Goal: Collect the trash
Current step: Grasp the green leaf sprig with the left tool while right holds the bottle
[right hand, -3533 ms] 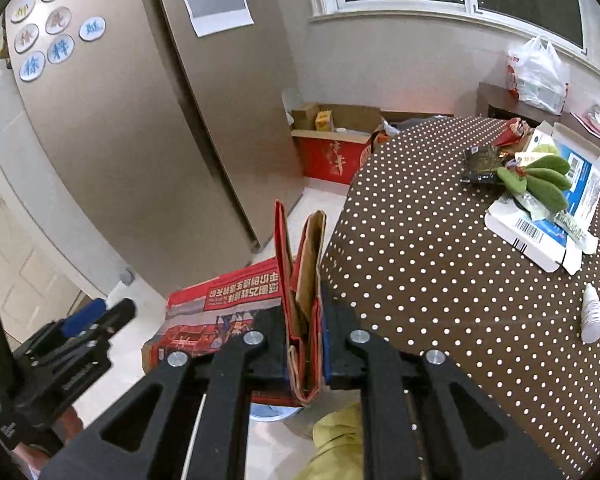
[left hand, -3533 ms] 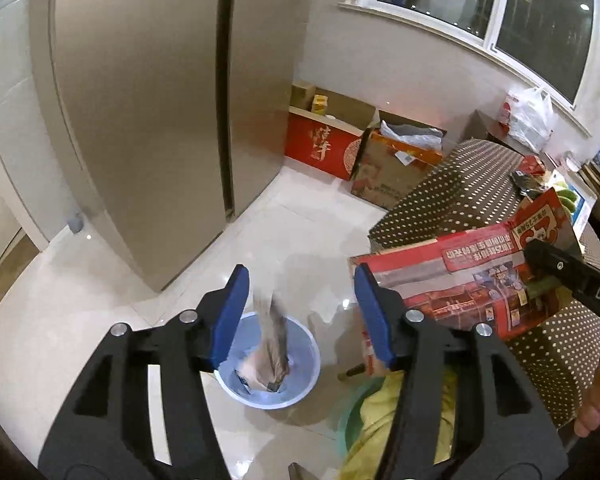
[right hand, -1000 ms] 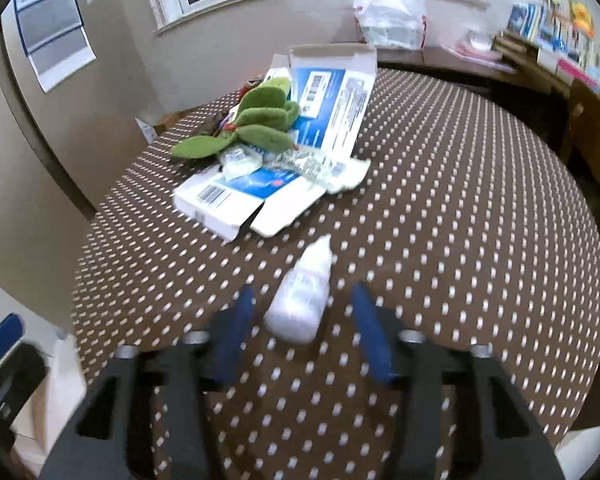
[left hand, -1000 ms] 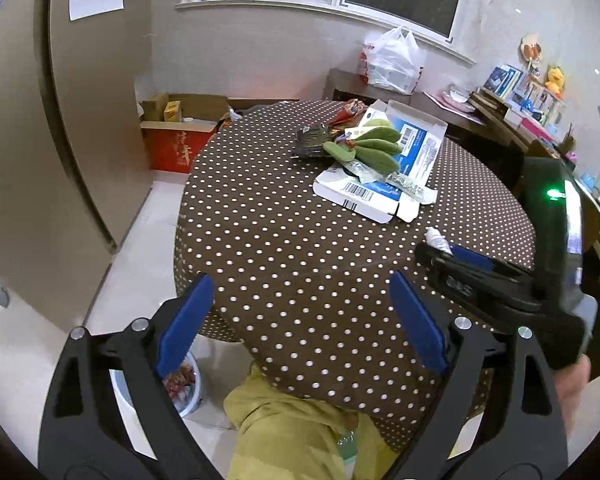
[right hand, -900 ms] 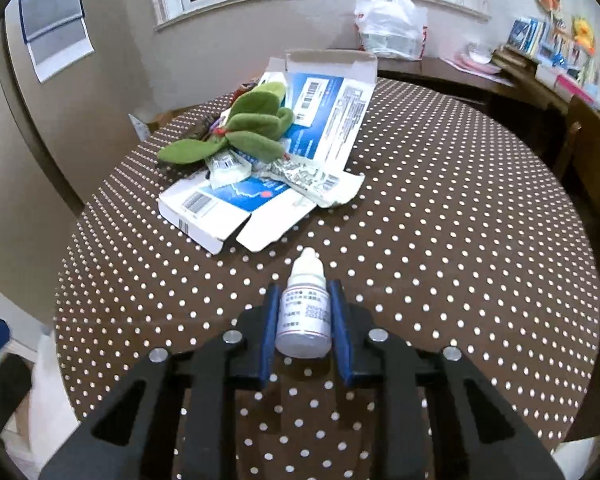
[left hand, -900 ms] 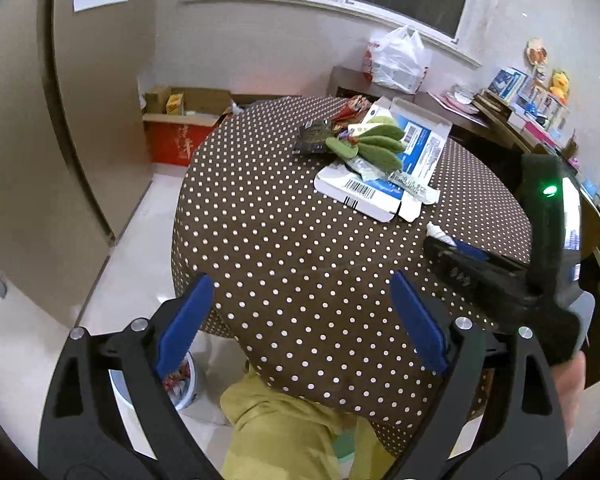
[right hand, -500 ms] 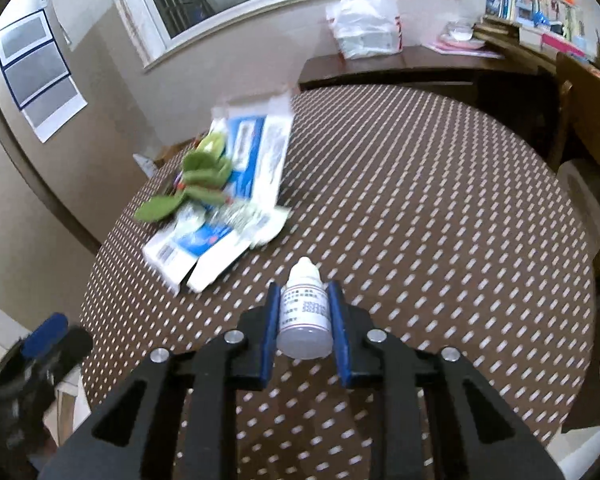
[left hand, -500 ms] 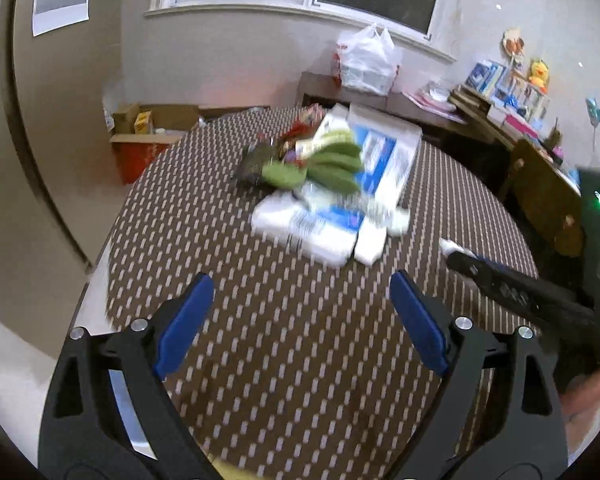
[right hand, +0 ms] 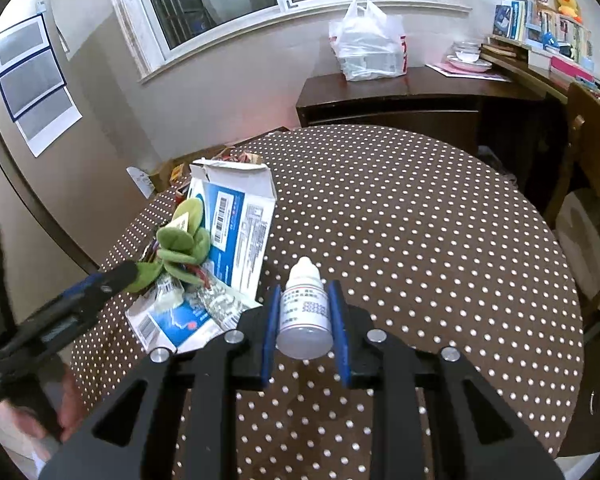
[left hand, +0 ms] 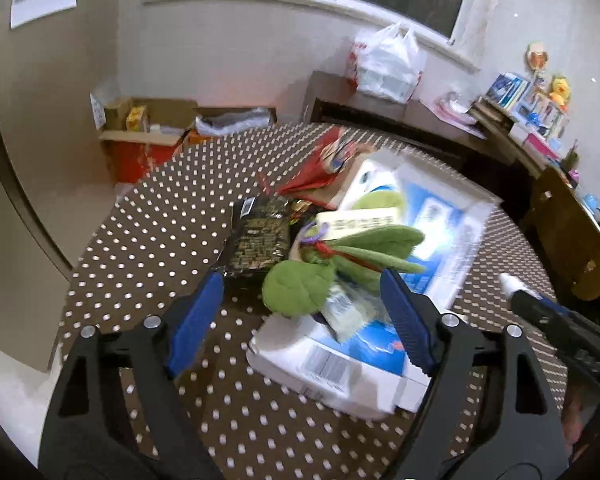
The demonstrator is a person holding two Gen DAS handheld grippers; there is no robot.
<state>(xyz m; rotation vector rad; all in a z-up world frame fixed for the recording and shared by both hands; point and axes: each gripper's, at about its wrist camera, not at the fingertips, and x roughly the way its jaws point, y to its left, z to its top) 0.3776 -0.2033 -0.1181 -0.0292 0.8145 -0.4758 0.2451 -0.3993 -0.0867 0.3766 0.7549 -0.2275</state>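
The right gripper (right hand: 304,330) had its blue fingers (right hand: 269,330) clamped on either side of a small white dropper bottle (right hand: 304,312), cap pointing away, held above the counter (right hand: 400,216) with its brown polka-dot cloth. In the left wrist view only the bottle's white tip showed at the right edge, the rest hidden by that gripper's black body.

The left gripper (left hand: 302,316) hovered over the litter pile with its jaws closing, nothing yet pressed between the fingers (left hand: 196,320). Between them, beyond the tips, lay a green plush leaf toy (left hand: 300,286) on a flattened blue-and-white carton (left hand: 432,232); a crinkled clear wrapper (left hand: 346,310) sat just beside the toy. The carton's near edge was blurred.

Further off lay a dark snack packet (left hand: 260,236) touching the toy, then a red wrapper (left hand: 324,164). Beyond the counter stood open cardboard boxes (left hand: 140,136) on the floor and a white plastic bag (right hand: 366,50) on a dark sideboard under the window.
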